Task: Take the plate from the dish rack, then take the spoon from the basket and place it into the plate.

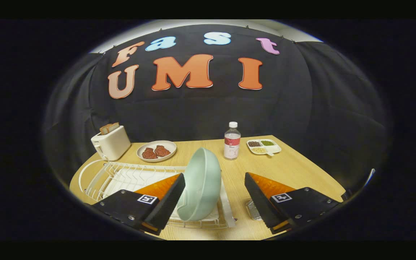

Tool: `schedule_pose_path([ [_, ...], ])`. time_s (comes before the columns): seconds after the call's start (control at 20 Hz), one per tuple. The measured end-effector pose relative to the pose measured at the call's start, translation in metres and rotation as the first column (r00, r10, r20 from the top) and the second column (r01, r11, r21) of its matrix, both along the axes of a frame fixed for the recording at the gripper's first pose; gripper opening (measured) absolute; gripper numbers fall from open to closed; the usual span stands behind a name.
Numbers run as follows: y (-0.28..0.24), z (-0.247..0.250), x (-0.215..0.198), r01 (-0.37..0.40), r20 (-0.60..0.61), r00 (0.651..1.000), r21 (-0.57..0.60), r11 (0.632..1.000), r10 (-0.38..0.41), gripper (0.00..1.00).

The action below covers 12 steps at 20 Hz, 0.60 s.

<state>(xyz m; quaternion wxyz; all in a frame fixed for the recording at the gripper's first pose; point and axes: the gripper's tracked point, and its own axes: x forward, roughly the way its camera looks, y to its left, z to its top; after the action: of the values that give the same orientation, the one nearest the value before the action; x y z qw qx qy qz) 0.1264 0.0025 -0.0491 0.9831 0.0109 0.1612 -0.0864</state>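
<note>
My gripper point(215, 196) sits wide open, holding nothing; its left finger point(164, 202) is just beside the pale green plate point(202, 184), which stands on edge in the white dish rack point(121, 177). Beyond on the table point(294, 169) I see a bottle point(232, 141) and toaster point(111, 143).

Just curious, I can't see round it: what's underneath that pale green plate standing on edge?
The plate stands in a white wire dish rack over a white tray. The plate hides the slot holding it. The hand-held gripper is open, its fingers either side of the plate.
</note>
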Motion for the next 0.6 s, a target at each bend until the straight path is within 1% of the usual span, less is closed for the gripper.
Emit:
schedule_pose_path([
  [0.1,0.001,-0.003,0.005,0.014,-0.017,1.0,0.019,1.0,-0.013,0.93],
  [0.15,0.003,-0.005,0.008,0.016,-0.024,1.0,0.028,0.999,-0.016,0.88],
  [0.2,0.004,-0.007,0.009,0.019,-0.033,0.999,0.032,0.999,-0.018,0.85],
  [0.25,0.005,-0.01,0.011,0.021,-0.046,0.999,0.029,0.999,-0.02,0.79],
  [0.3,0.004,-0.014,0.012,0.025,-0.059,0.998,0.02,0.999,-0.024,0.76],
  [0.45,0.005,-0.028,0.013,0.051,-0.11,0.993,-0.006,0.999,-0.052,0.52],
  [0.5,0.005,-0.032,0.014,0.065,-0.127,0.99,-0.022,0.998,-0.067,0.46],
  [0.55,0.002,-0.031,0.014,0.086,-0.125,0.988,-0.045,0.995,-0.091,0.35],
  [0.6,0.002,-0.029,0.013,0.095,-0.13,0.986,-0.057,0.994,-0.101,0.33],
])
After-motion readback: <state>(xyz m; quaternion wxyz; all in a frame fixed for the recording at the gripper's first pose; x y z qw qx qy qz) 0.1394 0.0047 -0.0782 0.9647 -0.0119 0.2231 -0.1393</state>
